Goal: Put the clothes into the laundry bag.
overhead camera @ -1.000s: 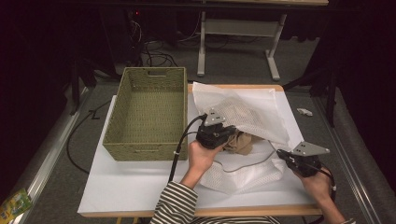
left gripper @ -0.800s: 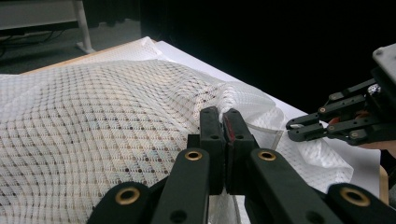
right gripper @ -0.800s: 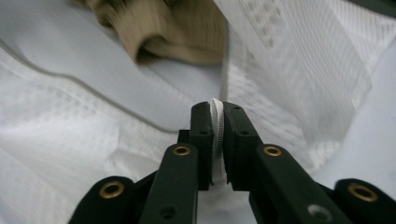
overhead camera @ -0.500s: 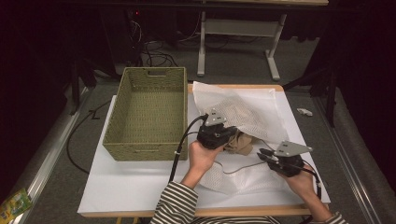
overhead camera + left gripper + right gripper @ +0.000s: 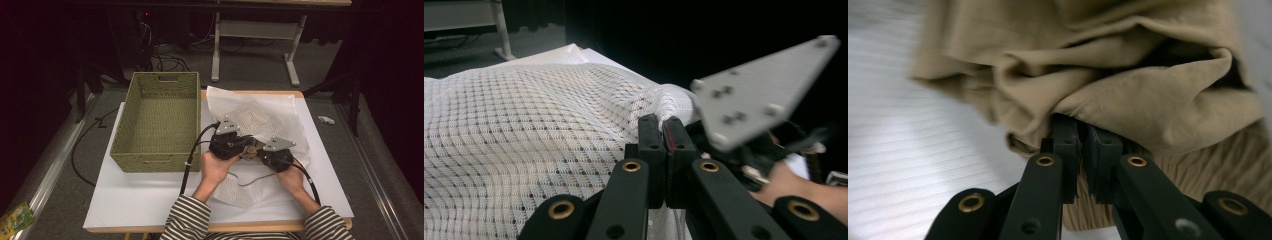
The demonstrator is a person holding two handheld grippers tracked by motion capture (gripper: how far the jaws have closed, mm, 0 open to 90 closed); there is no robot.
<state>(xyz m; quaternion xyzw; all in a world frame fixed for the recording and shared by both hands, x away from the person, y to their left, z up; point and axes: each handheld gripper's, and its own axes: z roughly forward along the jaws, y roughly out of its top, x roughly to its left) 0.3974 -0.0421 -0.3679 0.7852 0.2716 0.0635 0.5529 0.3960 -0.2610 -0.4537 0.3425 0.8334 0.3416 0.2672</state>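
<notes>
A crumpled tan garment (image 5: 1128, 75) lies bunched on the white mesh laundry bag (image 5: 260, 117) spread across the table

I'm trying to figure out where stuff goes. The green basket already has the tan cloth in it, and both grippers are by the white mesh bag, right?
Not quite. The green basket holds nothing; the high view shows its bare woven bottom. The tan cloth is at the white mesh bag, at the right gripper's jaws. The left gripper is by the bag too.
</notes>
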